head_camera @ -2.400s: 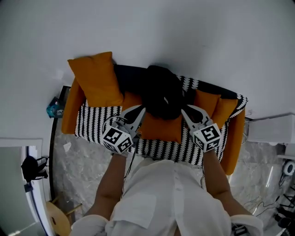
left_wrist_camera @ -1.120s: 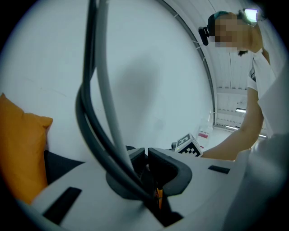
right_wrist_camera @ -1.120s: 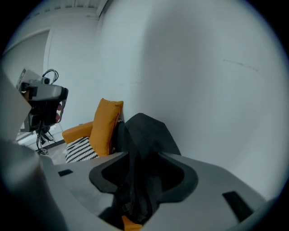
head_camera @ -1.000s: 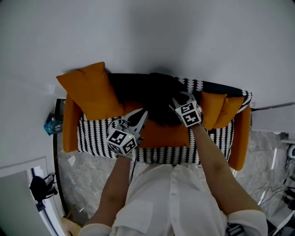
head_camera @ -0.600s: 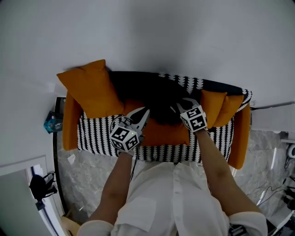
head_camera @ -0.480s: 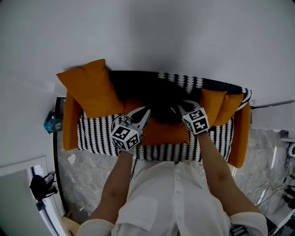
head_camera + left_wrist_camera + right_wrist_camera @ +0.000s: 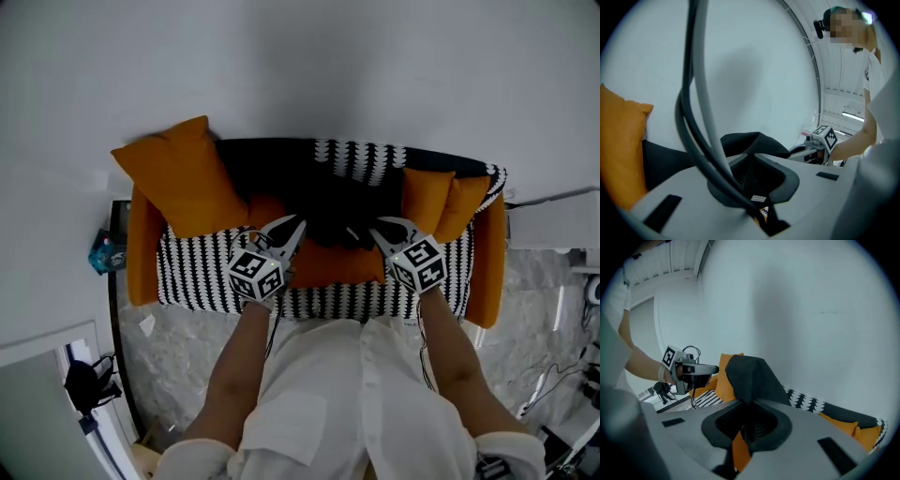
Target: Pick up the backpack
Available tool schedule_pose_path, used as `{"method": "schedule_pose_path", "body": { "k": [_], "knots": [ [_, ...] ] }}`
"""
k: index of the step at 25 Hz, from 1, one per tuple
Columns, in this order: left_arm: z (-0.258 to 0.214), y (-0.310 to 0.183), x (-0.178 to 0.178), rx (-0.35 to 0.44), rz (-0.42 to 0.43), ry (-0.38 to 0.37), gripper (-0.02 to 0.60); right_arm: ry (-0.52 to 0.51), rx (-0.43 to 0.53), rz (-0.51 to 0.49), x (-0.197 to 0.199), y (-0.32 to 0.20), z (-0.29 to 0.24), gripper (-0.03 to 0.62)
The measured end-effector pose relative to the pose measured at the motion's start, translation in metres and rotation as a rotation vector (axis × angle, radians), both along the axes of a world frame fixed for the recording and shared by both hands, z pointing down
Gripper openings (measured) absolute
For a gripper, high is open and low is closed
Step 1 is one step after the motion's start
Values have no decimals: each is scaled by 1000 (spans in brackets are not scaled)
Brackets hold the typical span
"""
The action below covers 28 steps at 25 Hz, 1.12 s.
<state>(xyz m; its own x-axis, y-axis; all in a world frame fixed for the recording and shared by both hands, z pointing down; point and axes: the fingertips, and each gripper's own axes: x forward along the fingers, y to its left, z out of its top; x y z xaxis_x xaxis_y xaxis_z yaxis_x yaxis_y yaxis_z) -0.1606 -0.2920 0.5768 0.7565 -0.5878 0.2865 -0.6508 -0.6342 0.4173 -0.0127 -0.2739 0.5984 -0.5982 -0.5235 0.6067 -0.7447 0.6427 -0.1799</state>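
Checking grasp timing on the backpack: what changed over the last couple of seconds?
The right tool went forward from beside the backpack onto it, took hold of its black fabric, then drew back toward the person. Its jaws are closing, with fabric between them. Unchanged: the left tool stays shut on the backpack's left side, and the backpack is still on the sofa.

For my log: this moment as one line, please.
left tongs: shut on backpack | right tongs: closing on backpack | backpack: on sofa
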Motion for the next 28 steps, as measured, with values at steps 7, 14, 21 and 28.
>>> {"method": "schedule_pose_path", "body": {
  "k": [7,14,21,28],
  "knots": [
    [4,25,10,-3,74,-25,42,-42,19,6,16,31,-20,41],
    [13,30,26,5,129,-59,99,-39,-9,8,30,56,-10,41],
    [30,11,50,92,303,-250,192,-44,-23,35,27,68,-8,41],
    [46,8,74,136,457,-370,239,-48,-34,57,26,73,-7,41]
  ]
}}
